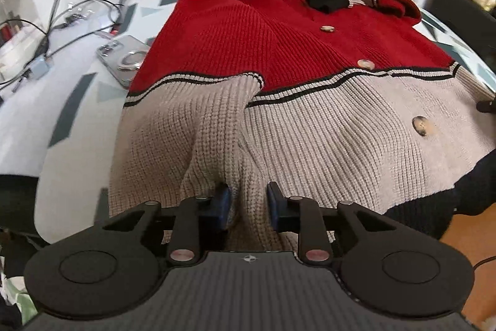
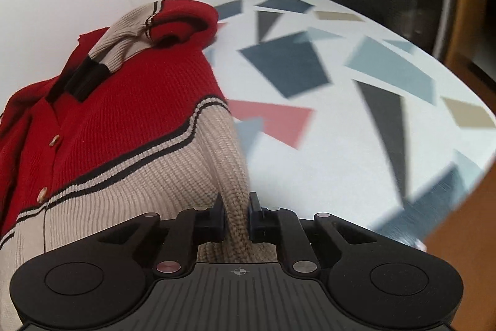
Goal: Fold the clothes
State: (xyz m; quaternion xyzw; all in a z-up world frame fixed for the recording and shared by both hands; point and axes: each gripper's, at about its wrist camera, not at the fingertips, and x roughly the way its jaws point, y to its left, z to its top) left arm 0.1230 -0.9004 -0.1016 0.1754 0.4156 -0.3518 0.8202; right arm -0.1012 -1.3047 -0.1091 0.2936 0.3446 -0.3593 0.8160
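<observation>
Patterned tabletop (image 2: 356, 145) carries the cardigan (image 1: 279, 67); my left gripper (image 1: 248, 202) and right gripper (image 2: 236, 214) pinch its hem, ready to fold upward together.

A white tabletop (image 2: 325, 145) printed with scattered blue, grey, tan and coral angular shapes carries everything. A knitted cardigan, red above and beige below with black stripes and brown buttons (image 1: 279, 67), lies spread across it. Beside the cardigan's edge rests a silver smartphone with a ring holder (image 1: 124, 59), and further along, a tangle of black cables (image 1: 77, 17) with a small grey adapter (image 1: 38, 67).
</observation>
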